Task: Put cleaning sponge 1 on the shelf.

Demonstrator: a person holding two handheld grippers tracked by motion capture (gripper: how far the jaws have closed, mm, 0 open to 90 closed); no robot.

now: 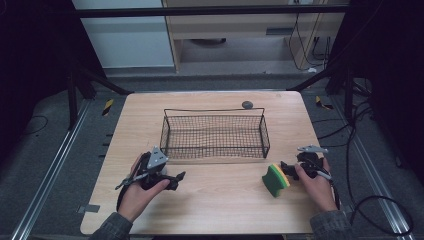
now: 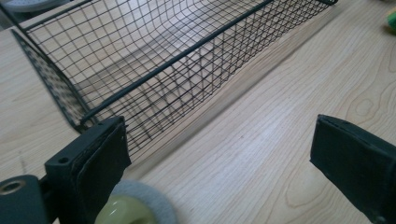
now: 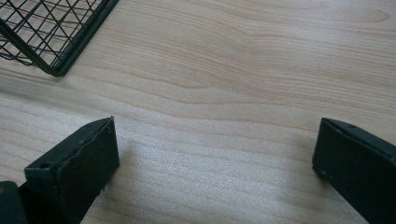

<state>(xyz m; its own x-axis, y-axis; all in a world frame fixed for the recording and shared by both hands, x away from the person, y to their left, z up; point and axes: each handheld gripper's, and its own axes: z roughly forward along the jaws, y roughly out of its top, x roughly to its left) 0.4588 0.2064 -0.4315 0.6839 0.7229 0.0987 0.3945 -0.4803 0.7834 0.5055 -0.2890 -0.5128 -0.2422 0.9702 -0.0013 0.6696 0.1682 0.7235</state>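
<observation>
Student: Figure shows which state of the claws?

Tutor: Both stand apart, with nothing between their pads. The left gripper (image 1: 172, 176) is near the front left corner of the wire basket (image 1: 215, 134). In the left gripper view one of its fingers (image 2: 100, 161) is close against the mesh, with a pale round object (image 2: 135, 210) just below it. The right gripper (image 1: 287, 169) has bare table (image 3: 219, 93) between its jaws.

Student: Location of the sponge?

Tutor: The green and yellow sponge (image 1: 275, 180) is on the table, tilted up on its edge. It is just beside the right gripper's tips, in front of the basket's right end and outside it.

Student: Hazards from here?

Tutor: Judged from this pose, closing the right claw now would catch only air, because the sponge lies off its line. A sideways approach could tip or push the sponge away, and a hard squeeze would deform the foam. A jaw of the left claw could snag the basket wire and drag the basket, or set the round object rolling.

Student: Brands or labels?

Tutor: None can be read. The small dark disc (image 1: 246, 104) beyond the basket is too small to tell.
</observation>
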